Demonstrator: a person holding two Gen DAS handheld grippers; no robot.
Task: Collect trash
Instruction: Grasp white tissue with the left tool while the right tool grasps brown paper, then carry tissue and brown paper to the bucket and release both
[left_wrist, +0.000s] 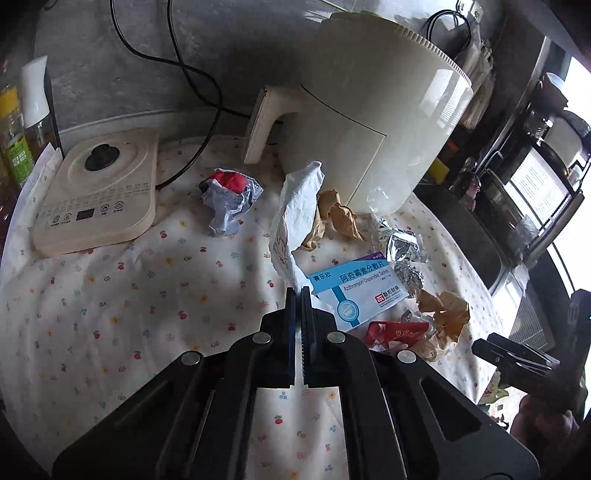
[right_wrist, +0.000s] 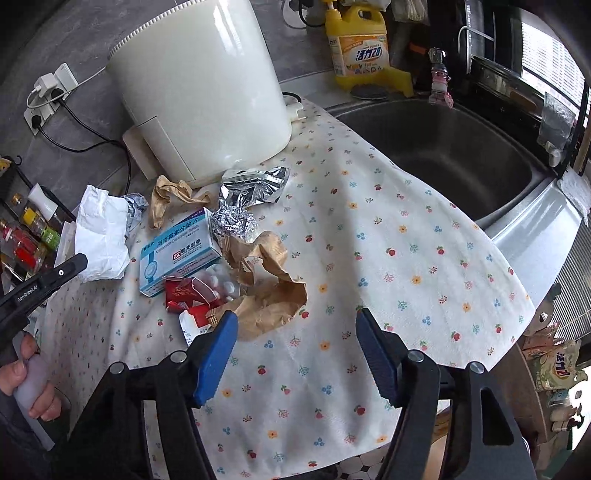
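Trash lies on a flowered cloth. In the left wrist view: a white crumpled bag, a blue-white medicine box, foil pieces, brown paper, a red wrapper, and a blue-red crumpled wrapper. My left gripper is shut and empty, its tips beside the white bag's lower edge. In the right wrist view my right gripper is open and empty above the cloth, just in front of the brown paper, red wrapper and box.
A cream air fryer stands behind the trash. A kettle base sits at left with cables and bottles. A steel sink and a yellow detergent bottle lie to the right.
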